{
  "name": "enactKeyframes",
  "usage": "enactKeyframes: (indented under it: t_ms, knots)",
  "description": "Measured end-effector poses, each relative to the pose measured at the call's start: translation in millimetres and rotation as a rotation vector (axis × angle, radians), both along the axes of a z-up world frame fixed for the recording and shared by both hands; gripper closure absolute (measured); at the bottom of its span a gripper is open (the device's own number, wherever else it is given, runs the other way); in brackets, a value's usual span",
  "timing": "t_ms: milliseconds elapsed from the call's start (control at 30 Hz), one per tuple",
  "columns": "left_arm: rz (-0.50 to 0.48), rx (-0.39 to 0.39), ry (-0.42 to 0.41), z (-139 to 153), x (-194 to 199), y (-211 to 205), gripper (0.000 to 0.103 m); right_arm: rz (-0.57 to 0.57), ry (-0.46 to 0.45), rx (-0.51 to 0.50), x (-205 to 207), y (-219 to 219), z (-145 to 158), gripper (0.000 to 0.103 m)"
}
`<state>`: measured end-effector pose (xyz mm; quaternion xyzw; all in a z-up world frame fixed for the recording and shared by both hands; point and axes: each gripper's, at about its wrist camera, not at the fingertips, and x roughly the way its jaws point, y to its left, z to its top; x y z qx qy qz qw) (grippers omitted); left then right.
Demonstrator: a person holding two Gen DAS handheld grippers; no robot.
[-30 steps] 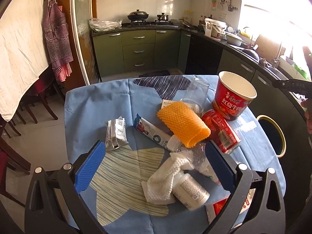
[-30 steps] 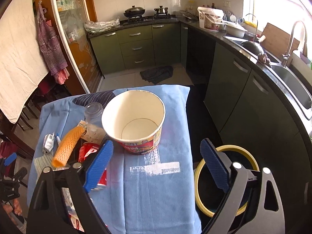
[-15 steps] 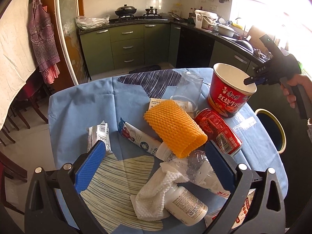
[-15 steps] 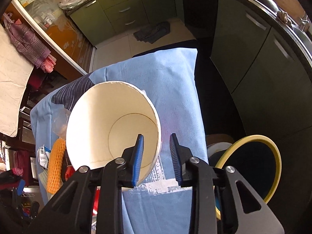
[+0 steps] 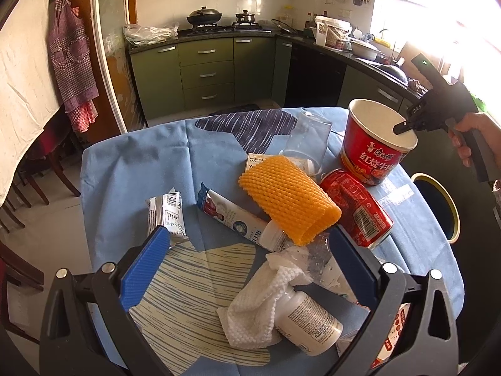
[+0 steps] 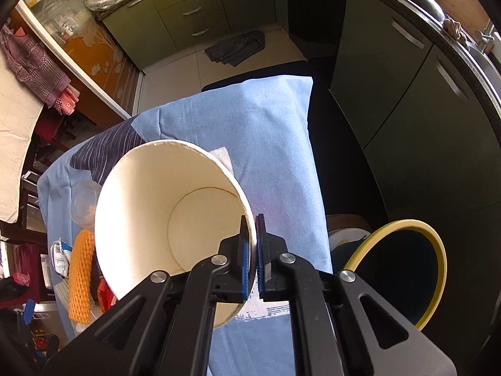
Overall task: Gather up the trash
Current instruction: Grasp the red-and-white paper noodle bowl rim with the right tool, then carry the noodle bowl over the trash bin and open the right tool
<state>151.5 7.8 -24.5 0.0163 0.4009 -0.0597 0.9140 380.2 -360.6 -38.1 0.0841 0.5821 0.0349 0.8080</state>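
Red, orange and blue on the table

The noodle cup (image 5: 374, 153) is red outside, cream inside; the foam net (image 5: 288, 199) is orange; the tablecloth (image 5: 131, 169) is blue.

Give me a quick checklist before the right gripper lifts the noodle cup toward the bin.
1. Right gripper shut on the noodle cup rim, one jaw inside, one outside: ok.
2. Cup looks empty inside: ok.
3. Bin mouth open beside the table: ok.
4. Red can apart from the cup: cannot tell.
5. Left gripper open, holding nothing: ok.
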Motion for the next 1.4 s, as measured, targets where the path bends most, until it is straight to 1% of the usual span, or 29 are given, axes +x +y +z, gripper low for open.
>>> enactKeyframes:
  t_ms: [100,233,400,467,600,733,900,1033,1100,1133,1167,1200,1267,1400]
  knots:
    - [-0.004,0.004,-0.006,1.1,-2.4,-1.8,0.006,-0.014,-0.014,0.025,-6.0,-10.8,8.7,0.098]
    - [-0.001,0.005,-0.018,5.6,-5.0,-2.8,0.006,-0.042,-0.048,0.055,-21.1,-37.4,27.0,0.098]
    - [-0.003,0.004,-0.032,11.6,-7.8,-7.1,0.006,-0.123,-0.087,0.07,-52.6,-98.8,47.3,0.098]
    - [-0.008,0.006,-0.035,12.5,-8.8,-10.6,0.006,-0.172,-0.083,0.069,-68.0,-130.5,47.6,0.098]
    - [-0.023,0.002,-0.036,11.6,-10.1,-18.2,0.006,-0.281,-0.051,0.051,-99.5,-196.5,29.2,0.098]
    - [-0.037,0.005,-0.025,9.1,-8.3,-27.9,0.006,-0.37,0.005,0.064,-122.2,-246.3,-10.0,0.097]
    - [-0.051,0.022,-0.02,8.1,-8.5,-38.9,0.006,-0.423,0.069,0.088,-125.4,-275.6,-63.4,0.097]
    - [-0.053,0.043,-0.019,9.0,-10.6,-42.4,0.006,-0.435,0.101,0.103,-122.3,-284.7,-94.9,0.097]
    - [-0.048,0.05,-0.017,9.7,-10.6,-42.1,0.006,-0.426,0.112,0.109,-118.4,-284.8,-103.3,0.095]
    - [-0.045,0.052,-0.017,10.0,-10.4,-41.6,0.006,-0.423,0.116,0.097,-118.9,-285.4,-106.6,0.095]
    - [-0.042,0.052,-0.017,10.5,-10.2,-41.1,0.006,-0.428,0.114,0.077,-118.5,-286.5,-107.6,0.091]
    - [-0.04,0.052,-0.017,11.0,-9.9,-40.9,0.006,-0.432,0.112,0.048,-117.3,-286.7,-107.8,0.078]
    - [-0.041,0.05,-0.018,11.2,-9.8,-41.3,0.006,-0.434,0.1,-0.005,-119.0,-288.1,-104.1,0.071]
    - [-0.051,0.054,-0.01,9.0,-8.1,-43.5,0.006,-0.421,0.075,0.008,-126.9,-286.8,-89.8,0.071]
